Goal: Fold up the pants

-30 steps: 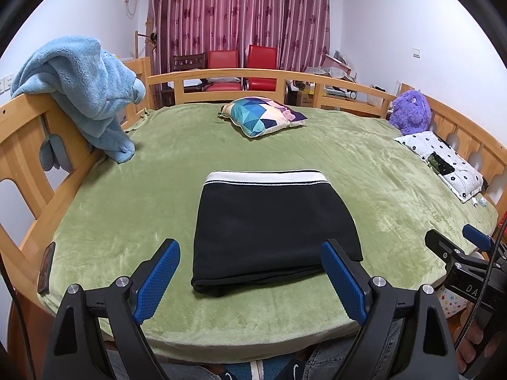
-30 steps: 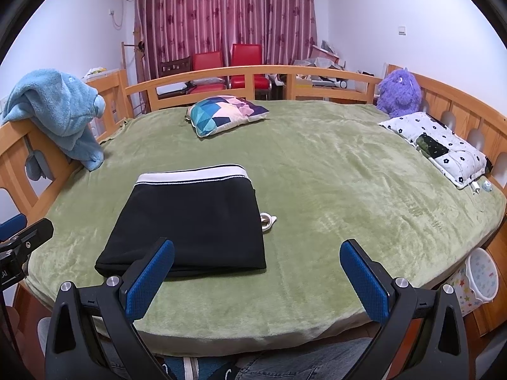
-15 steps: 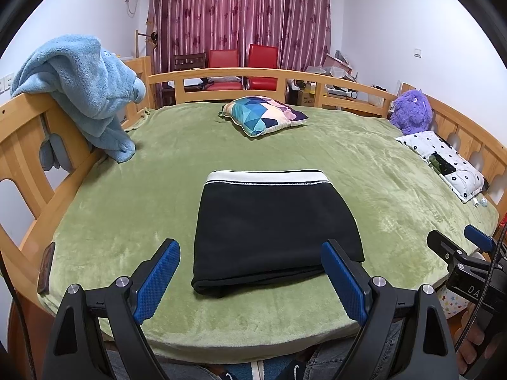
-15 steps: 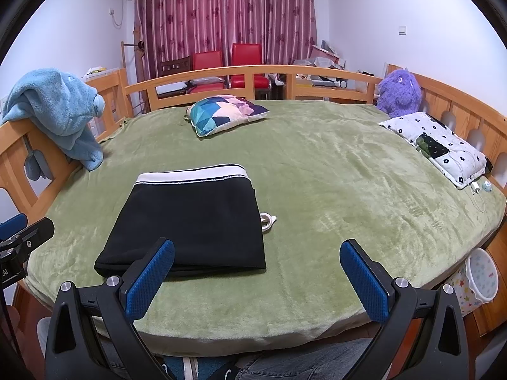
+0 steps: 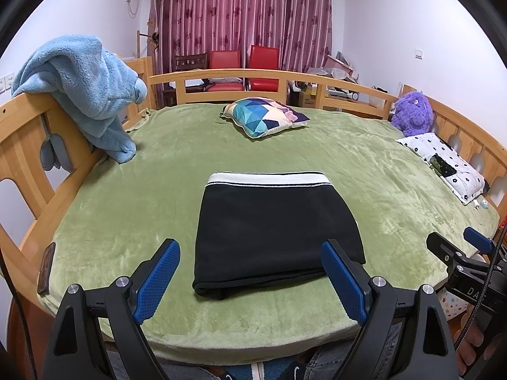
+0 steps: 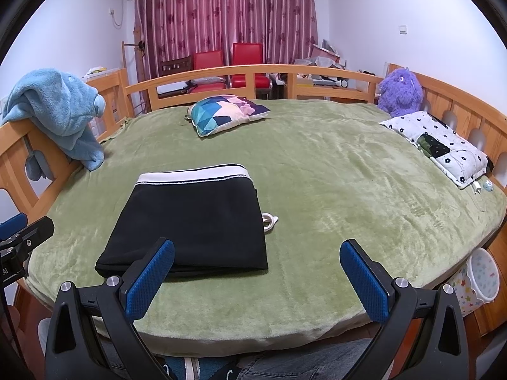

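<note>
The black pants (image 5: 275, 231) lie folded into a compact rectangle on the green blanket (image 5: 158, 174) of the bed, toward its near edge and somewhat left of the middle, with the white waistband (image 5: 269, 179) on the far side and the thick folded edge nearest the person. The left gripper (image 5: 250, 274) hangs just short of that near edge with its jaws spread wide and nothing between them; the right gripper (image 6: 256, 272) sits off the bundle's near right corner, likewise wide open and empty. The fold looks finished or close to it, so the main risk is undoing it. A jaw pushed low into the near edge could drag the top layer back and slide the stack apart, since the plush blanket would probably grip the bottom layer while the upper ones shift. A small white drawstring end (image 6: 269, 220) pokes out on the right side of the pants; catching it with the right gripper would tug the bundle askew. The bundle also sits near the bed's edge, so a pull toward the person might spill it off. The patterned cushion (image 5: 264, 115), blue towel (image 5: 82, 91) and purple plush toy (image 5: 412, 112) lie well apart from the work.
</note>
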